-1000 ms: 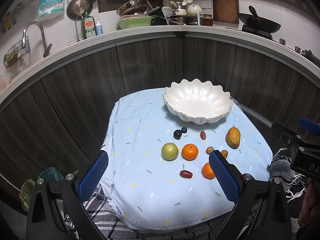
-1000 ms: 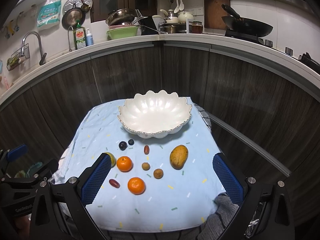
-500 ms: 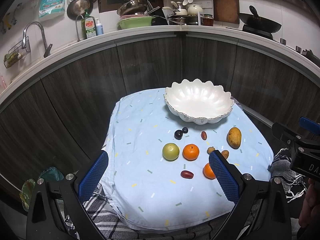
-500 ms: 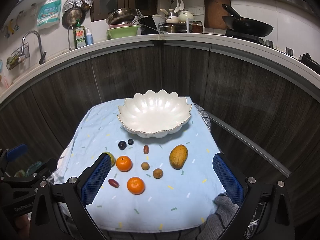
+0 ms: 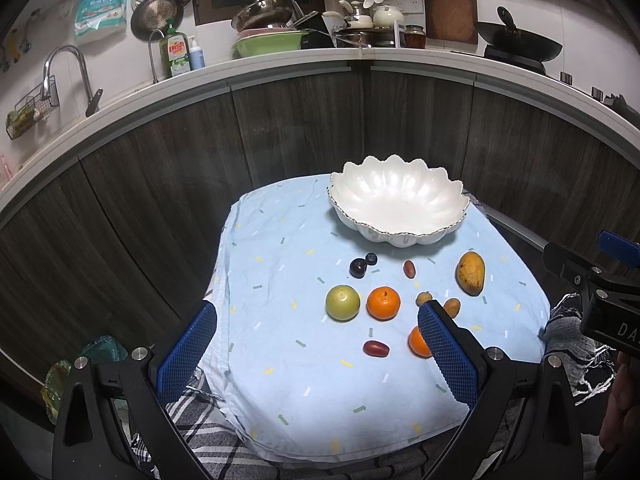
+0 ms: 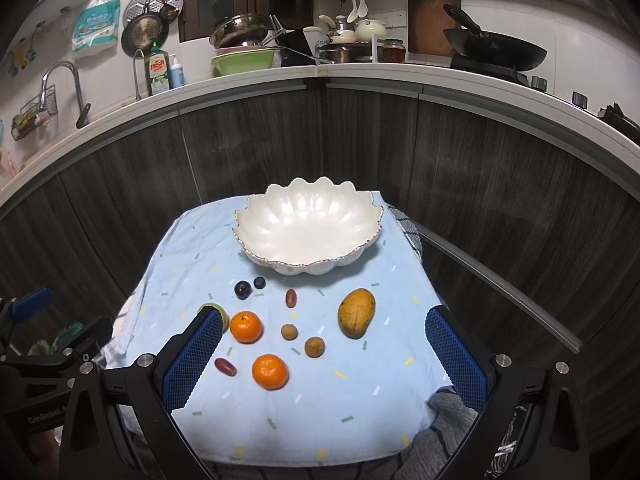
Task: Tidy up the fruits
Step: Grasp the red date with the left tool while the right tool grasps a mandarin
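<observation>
An empty white scalloped bowl (image 5: 400, 208) (image 6: 308, 232) stands at the far side of a light blue cloth (image 5: 288, 360). In front of it lie a mango (image 5: 471, 273) (image 6: 356, 312), two oranges (image 5: 383, 303) (image 6: 270, 371), a green apple (image 5: 342, 303), two dark plums (image 5: 358, 268) (image 6: 242, 290), two red dates (image 5: 376, 348) (image 6: 291, 298) and two small brown fruits (image 6: 314, 347). My left gripper (image 5: 316, 344) is open and empty, above the cloth's near edge. My right gripper (image 6: 324, 348) is open and empty, near the front edge.
Dark wood cabinet fronts (image 5: 304, 128) curve close behind the table. A checked towel (image 5: 208, 428) lies under the cloth at the front. The counter above holds a sink tap (image 5: 76, 72), dishes and a wok (image 6: 496, 54).
Both views have drifted very slightly; the fruit and bowl have not moved. Both grippers stay open.
</observation>
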{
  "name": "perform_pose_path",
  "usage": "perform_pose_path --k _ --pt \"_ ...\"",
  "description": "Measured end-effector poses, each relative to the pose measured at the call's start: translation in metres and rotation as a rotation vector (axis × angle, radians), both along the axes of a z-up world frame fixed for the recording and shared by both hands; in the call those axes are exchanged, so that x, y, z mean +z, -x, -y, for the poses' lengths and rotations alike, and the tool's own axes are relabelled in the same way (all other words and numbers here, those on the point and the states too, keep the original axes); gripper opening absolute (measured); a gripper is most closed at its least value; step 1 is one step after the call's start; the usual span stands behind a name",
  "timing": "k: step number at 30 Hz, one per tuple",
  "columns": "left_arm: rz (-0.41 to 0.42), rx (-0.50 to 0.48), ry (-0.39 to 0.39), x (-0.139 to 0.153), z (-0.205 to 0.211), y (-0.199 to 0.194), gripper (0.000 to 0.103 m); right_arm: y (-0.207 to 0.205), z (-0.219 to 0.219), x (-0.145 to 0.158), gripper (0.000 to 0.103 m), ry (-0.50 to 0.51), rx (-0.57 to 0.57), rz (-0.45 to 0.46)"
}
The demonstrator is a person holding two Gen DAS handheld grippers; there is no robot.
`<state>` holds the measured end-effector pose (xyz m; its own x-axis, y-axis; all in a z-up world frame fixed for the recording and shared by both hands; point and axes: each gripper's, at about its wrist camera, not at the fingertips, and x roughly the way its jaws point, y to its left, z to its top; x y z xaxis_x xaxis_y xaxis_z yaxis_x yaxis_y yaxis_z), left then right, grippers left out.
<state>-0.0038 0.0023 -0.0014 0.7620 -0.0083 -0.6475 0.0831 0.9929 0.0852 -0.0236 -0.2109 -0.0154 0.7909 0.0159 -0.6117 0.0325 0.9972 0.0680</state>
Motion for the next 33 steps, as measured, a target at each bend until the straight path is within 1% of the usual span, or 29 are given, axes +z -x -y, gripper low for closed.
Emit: perform_pose_path --k 6,19,27,33 --pt "-0.007 -0.003 -0.01 -0.004 0.0 -0.006 0.102 -0.008 -0.002 -0.006 0.103 0.003 0.015 -0.012" --pt "-0.052 -0.056 -0.017 -0.019 0.006 -0.018 0.101 -0.024 -0.003 -0.024 0.103 0.011 0.034 -0.048" --pt "-0.047 -0.073 -0.039 -0.028 0.008 -0.022 0.101 -0.032 -0.007 -0.034 0.103 0.035 0.054 -0.054" --pt "-0.083 -0.099 -0.031 -0.041 0.012 -0.029 0.095 -0.037 -0.009 -0.043 0.103 0.031 0.077 -0.072"
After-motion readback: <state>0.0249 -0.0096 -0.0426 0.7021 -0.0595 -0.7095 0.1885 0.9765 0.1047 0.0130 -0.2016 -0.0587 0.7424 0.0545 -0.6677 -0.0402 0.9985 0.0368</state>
